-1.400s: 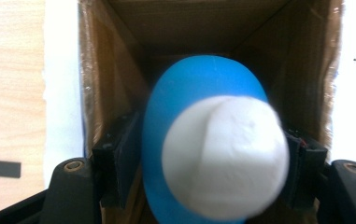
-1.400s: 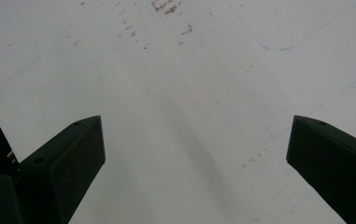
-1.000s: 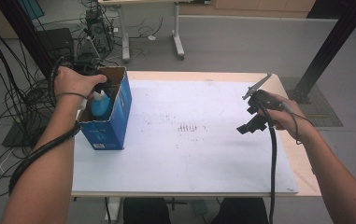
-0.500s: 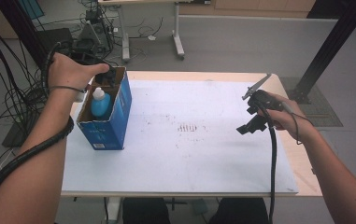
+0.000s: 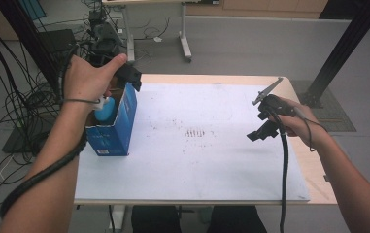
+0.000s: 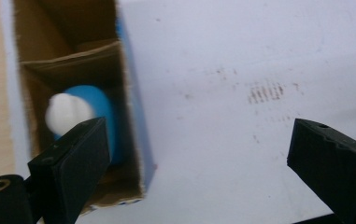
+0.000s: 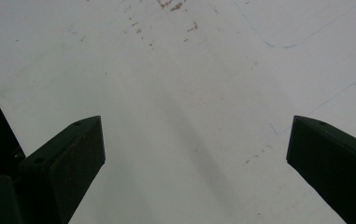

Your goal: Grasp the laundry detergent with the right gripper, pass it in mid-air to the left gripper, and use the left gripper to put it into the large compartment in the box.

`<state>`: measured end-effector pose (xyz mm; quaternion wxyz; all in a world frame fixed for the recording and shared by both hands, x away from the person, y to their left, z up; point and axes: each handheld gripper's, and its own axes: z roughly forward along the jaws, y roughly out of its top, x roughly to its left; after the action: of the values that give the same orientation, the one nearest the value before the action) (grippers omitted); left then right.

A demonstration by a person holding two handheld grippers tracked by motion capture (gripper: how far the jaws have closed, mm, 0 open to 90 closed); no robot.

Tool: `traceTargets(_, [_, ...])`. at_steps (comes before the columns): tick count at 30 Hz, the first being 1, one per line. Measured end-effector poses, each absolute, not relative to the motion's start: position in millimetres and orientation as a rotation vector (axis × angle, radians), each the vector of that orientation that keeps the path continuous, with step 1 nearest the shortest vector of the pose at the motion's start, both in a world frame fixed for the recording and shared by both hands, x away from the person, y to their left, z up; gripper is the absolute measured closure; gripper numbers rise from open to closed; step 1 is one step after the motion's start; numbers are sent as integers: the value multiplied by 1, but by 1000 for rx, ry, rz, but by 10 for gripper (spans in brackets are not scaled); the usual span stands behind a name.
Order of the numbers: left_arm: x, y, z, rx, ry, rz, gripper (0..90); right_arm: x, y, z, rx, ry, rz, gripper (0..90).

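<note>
Left hand-held gripper [image 5: 133,77]: held above the open top of the blue carton [image 5: 117,131], which stands at the left edge of the counter [image 5: 211,174]. Its jaws have just been opening and stand wide apart, released, with nothing between them. In the left gripper view the same hand-held gripper [image 6: 196,154] looks straight down; one jaw overlaps the carton's mouth, the other hangs over the bare white surface. No pad touches the carton or its contents.

Blue bottle [image 6: 94,114] with white cap [image 6: 68,112]: upright inside the carton [image 6: 133,116], against the wall nearer the counter's middle, cap uppermost. In the high view the bottle [image 5: 106,108] shows partly behind the left hand [image 5: 88,77]. The carton's brown inner flaps stand open.

Right hand-held gripper [image 5: 262,131]: held over the right part of the counter, near its right edge and well apart from the carton. In the right gripper view this hand-held gripper [image 7: 196,154] has both jaws spread wide, released, with bare white surface between them. Its black cable [image 5: 284,179] trails down toward the near edge.

Counter surface: white sheet with a cluster of dark smudges [image 5: 194,132] near the centre, between the two hand-held grippers.
</note>
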<state>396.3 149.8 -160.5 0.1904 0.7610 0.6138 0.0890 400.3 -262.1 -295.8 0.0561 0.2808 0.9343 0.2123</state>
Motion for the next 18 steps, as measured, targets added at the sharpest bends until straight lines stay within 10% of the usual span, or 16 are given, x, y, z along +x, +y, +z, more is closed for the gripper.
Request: traceTargets(18, [378,87,-199,2259,1572,141,48,395,-267,-299,868,2823,657,39])
